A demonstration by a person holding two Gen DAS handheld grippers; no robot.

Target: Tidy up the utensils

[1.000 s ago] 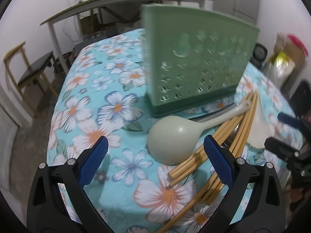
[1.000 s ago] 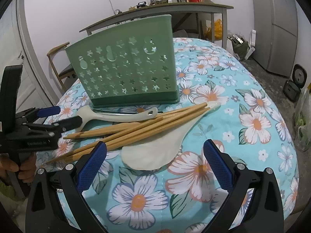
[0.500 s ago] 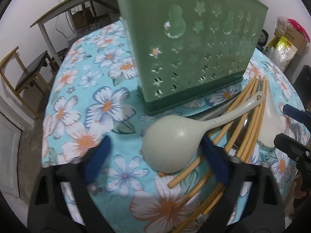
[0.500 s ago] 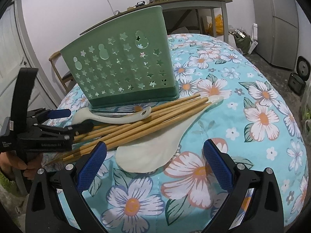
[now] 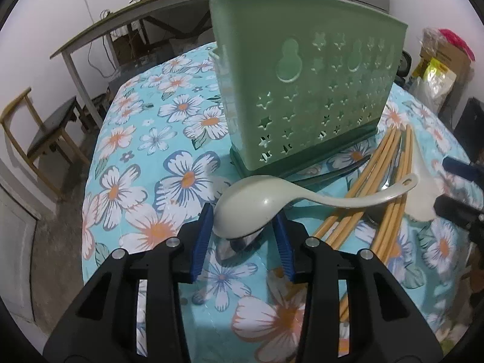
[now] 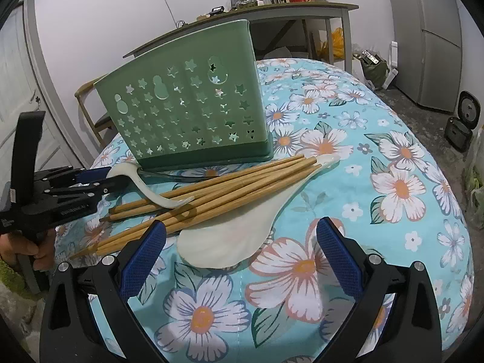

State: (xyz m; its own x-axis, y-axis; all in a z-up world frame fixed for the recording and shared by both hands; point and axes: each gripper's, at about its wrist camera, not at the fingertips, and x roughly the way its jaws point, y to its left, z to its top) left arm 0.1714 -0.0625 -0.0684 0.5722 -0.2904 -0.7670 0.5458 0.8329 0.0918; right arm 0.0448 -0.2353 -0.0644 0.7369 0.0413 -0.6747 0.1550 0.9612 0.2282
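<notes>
Left gripper [image 5: 243,236] is seen from the left wrist closing its jaws around the bowl of the pale ladle [image 5: 251,208], pads seemingly touching it; the handle lies across the chopsticks [image 5: 390,181] before the green holder [image 5: 302,84]. Pickup is judged underway; lifting into the holder comes next.

Right gripper [image 6: 240,251], seen from the right wrist, stands wide and empty above the white rice paddle [image 6: 236,242].

Floral tablecloth [image 6: 378,139] on round table. Cluttered side table [image 6: 302,10] along back wall, fridge [image 6: 435,36] at right, rice cooker [image 6: 469,112] on floor. Wooden chair [image 5: 45,133] left, white door [image 6: 18,84].
</notes>
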